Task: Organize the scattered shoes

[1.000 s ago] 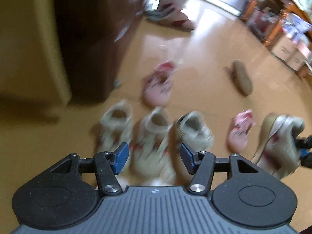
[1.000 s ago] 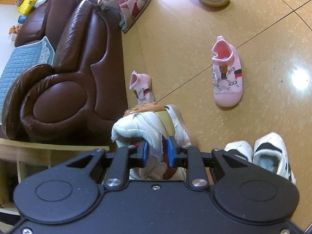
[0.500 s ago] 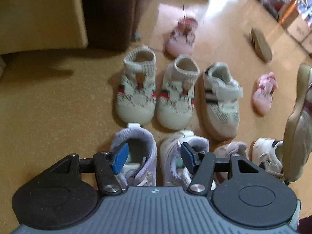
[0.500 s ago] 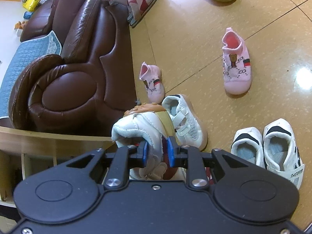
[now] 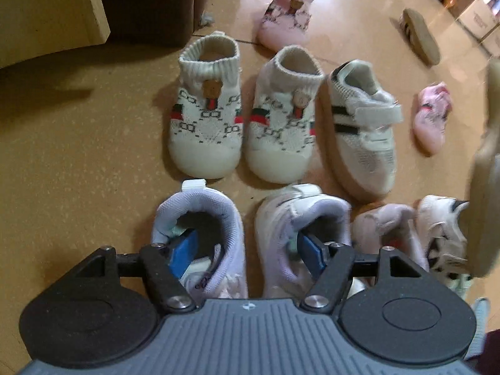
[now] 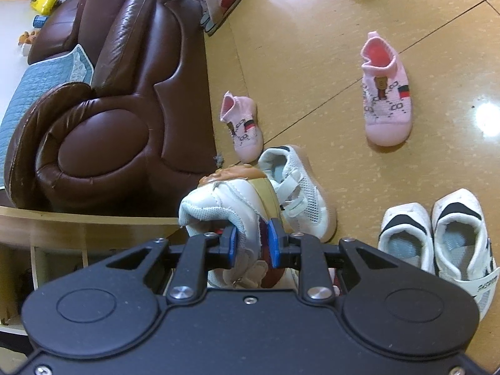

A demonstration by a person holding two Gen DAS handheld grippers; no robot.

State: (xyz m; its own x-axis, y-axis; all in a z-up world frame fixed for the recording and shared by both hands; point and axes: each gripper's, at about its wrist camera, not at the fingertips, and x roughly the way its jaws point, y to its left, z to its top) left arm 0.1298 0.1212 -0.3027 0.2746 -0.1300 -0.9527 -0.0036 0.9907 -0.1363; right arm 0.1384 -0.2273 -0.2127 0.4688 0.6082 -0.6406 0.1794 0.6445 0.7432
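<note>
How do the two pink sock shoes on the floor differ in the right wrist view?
The pink shoe near the sofa lies tipped on its side and looks smaller; the pink shoe farther right stands upright on its sole, its opening showing. Both share the red-green stripe and patterned knit.

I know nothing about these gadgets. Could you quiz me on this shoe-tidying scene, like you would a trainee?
1. True or false: the right hand-held gripper is empty.
2. What colour is the small shoe lying by the sofa arm? A pink, B green, C black.
3. Fill in: the two cream shoes with bear badges stand side by ___.
Key: 1 false, it clamps a white shoe; 2 A; 3 side.
</note>
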